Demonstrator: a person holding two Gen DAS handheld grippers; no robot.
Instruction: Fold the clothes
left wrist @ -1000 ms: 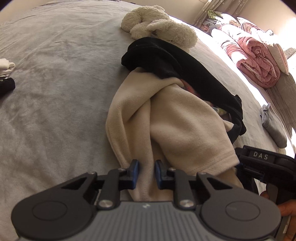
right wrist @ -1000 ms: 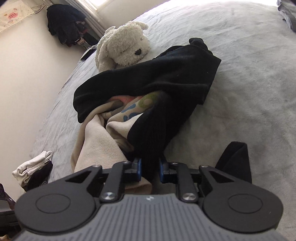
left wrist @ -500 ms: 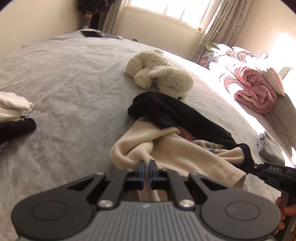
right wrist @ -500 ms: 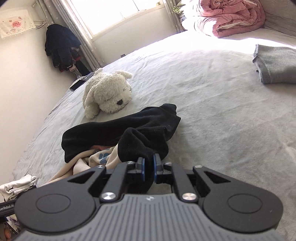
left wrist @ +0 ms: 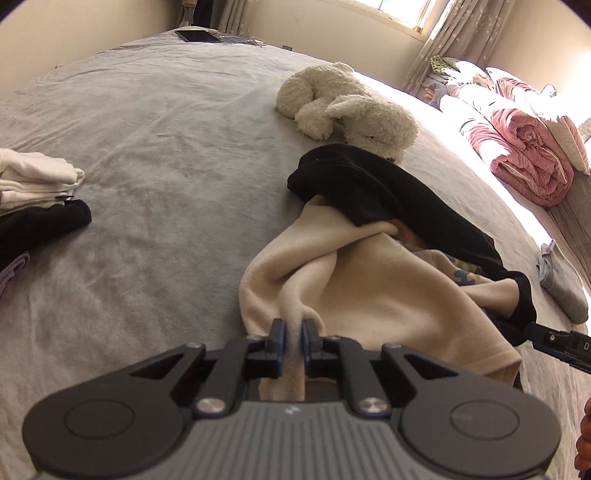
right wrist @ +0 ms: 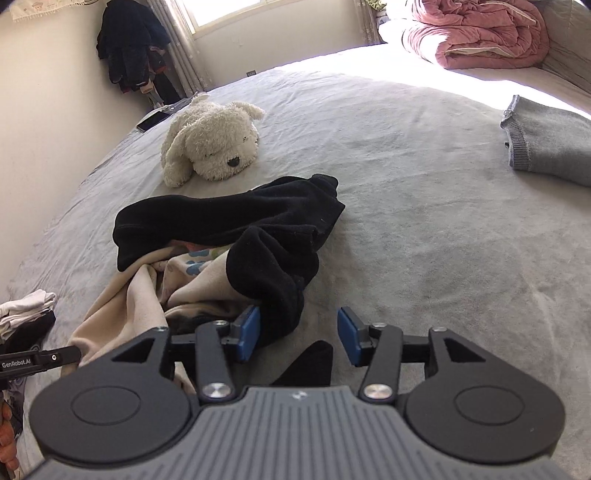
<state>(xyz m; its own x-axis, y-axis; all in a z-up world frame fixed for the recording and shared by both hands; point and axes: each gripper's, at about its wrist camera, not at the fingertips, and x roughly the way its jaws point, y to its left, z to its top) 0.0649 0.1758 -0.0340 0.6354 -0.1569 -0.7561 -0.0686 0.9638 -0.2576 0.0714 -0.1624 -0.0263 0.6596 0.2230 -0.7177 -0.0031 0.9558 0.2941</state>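
Bed [left wrist: 155,155], grey plush cover, carrying everything listed. Pink quilt [right wrist: 484,33], bundled at the bed's far right end by the window wall. Cream fleece garment [left wrist: 373,295], crumpled near the bed's near edge, printed lining showing; one fold runs up between the jaws of the left gripper [left wrist: 293,334]. Black garment [right wrist: 236,221], draped across the far side of the cream fleece, one end trailing down to the right gripper [right wrist: 299,334]. White plush dog [right wrist: 210,147], lying just beyond the black garment, toward the bed's far side. Grey knit garment [right wrist: 546,144], folded, near the bed's right edge, well apart from the pile. Stack of folded white and black clothes [left wrist: 33,188], at the bed's left edge. Left gripper: jaws narrow and opening, the cream fold between the blue pads, which still touch it. Right gripper: jaws spread and opening; the black garment's end rests against the left pad only, the right pad standing clear of it.
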